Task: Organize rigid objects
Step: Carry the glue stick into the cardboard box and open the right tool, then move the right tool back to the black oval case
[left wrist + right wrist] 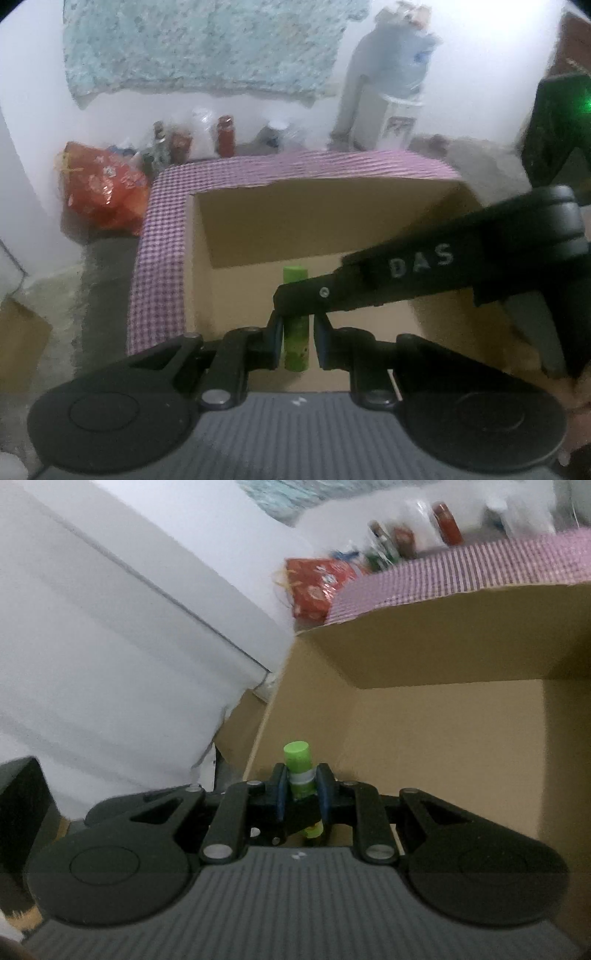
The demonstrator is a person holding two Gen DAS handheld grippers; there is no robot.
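A green glue stick [295,347] with a green cap [295,753] hangs over an open cardboard box [295,221]. In the left wrist view my left gripper [298,341] is shut on the stick's lower half, a blue pad [277,339] on each side. My right gripper [295,301] reaches in from the right and crosses the stick higher up. The right wrist view has my right gripper [300,794] shut on the stick just below its cap, with the box's bare floor [443,738] beyond. The black tip of my left gripper [299,814] shows under the pads.
A pink checked cloth [159,258] covers the box's left and far flaps. Behind it stand a red foil bag [103,188], several jars [226,134] and a water bottle on a dispenser [391,74]. A white wall [110,664] runs left of the box.
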